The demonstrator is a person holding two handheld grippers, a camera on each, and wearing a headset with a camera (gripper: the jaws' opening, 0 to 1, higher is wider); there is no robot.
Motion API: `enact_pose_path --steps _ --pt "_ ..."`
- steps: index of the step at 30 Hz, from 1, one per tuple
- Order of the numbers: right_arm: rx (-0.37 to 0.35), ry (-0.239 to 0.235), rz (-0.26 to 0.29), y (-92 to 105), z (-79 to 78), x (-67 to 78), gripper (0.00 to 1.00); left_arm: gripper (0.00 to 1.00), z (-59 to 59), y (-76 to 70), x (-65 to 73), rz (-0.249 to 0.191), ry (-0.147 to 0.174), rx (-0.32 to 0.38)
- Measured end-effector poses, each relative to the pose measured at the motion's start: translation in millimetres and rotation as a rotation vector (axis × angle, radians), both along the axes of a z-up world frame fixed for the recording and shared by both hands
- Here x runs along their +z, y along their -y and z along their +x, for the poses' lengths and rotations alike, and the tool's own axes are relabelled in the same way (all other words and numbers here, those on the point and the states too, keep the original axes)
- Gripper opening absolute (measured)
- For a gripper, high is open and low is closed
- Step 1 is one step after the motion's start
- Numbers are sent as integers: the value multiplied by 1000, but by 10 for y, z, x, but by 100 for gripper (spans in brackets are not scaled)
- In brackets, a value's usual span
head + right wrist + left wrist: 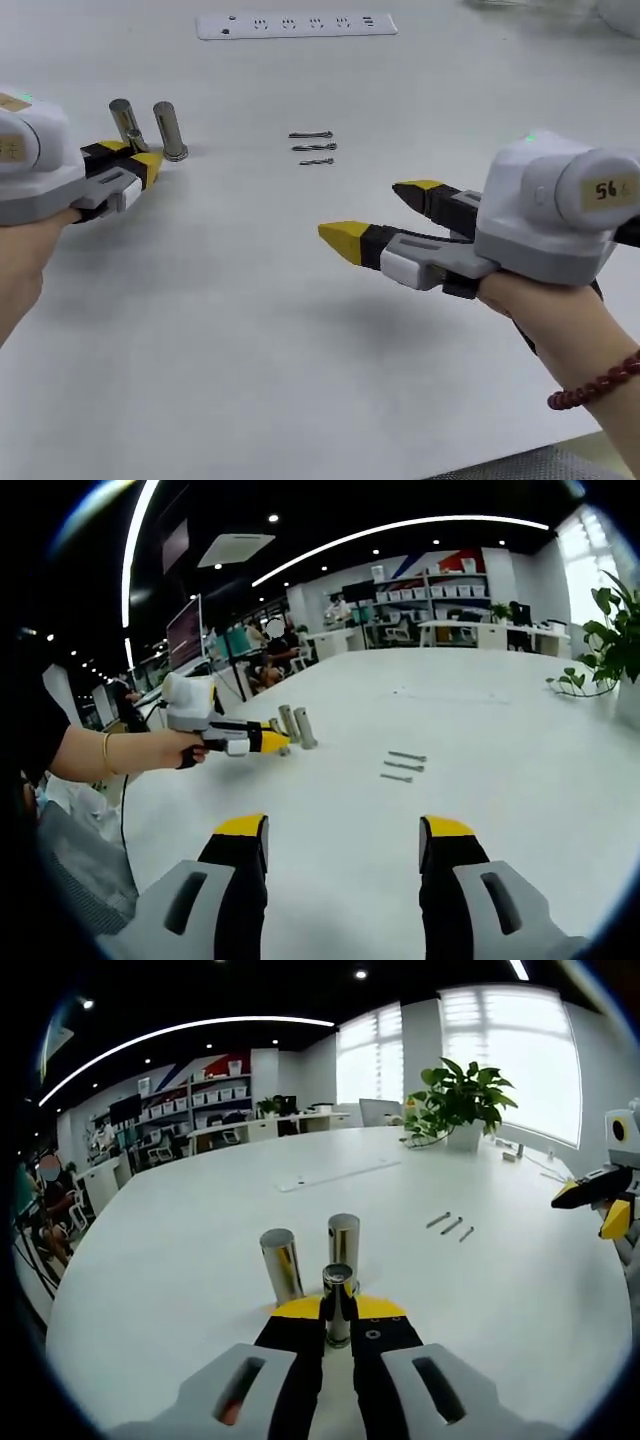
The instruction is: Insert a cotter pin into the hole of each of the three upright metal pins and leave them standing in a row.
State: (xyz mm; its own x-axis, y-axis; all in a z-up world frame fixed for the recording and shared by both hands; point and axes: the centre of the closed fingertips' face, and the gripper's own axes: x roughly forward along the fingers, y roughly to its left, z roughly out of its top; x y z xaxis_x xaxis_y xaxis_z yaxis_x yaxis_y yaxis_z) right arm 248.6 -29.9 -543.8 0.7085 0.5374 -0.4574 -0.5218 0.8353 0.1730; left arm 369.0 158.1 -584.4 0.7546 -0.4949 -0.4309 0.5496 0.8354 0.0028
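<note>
Where left tongs clamp, pin (upright) stands.

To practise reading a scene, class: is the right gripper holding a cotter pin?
No: the right gripper is open with nothing between its jaws, and three cotter pins lie on the table.

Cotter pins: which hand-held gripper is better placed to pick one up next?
Right. The right hand-held gripper is open, empty and aimed toward the cotter pins; the left hand-held gripper is closed around the front metal pin.
</note>
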Motion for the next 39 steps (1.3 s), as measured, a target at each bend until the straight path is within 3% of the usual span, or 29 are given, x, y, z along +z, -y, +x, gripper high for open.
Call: enact_pose_path --steps 4,6,10,12,16,22,31,35,39 --pt "-3 2 2 4 -4 17 57 6 -29 12 16 8 3 -5" --pt "-2 5 0 14 2 22 57 6 -43 34 67 15 29 -18" --pt "-2 6 3 10 -2 36 57 6 -66 85 175 -25 32 -20" --pt "-1 9 1 7 -11 46 57 6 -109 115 196 14 43 -37" --pt "6 8 5 -10 -47 57 57 6 -237 193 202 10 25 -53" --pt "19 13 -3 2 -86 59 57 6 -422 340 224 44 36 -91" --pt "38 18 -36 -29 -161 23 57 6 -619 556 205 1 19 -108" --pt "64 20 -74 -54 -187 -25 57 6 -720 664 161 15 10 -127" --pt "73 18 -70 -71 -193 -32 57 6 -804 749 134 8 -1 -146"
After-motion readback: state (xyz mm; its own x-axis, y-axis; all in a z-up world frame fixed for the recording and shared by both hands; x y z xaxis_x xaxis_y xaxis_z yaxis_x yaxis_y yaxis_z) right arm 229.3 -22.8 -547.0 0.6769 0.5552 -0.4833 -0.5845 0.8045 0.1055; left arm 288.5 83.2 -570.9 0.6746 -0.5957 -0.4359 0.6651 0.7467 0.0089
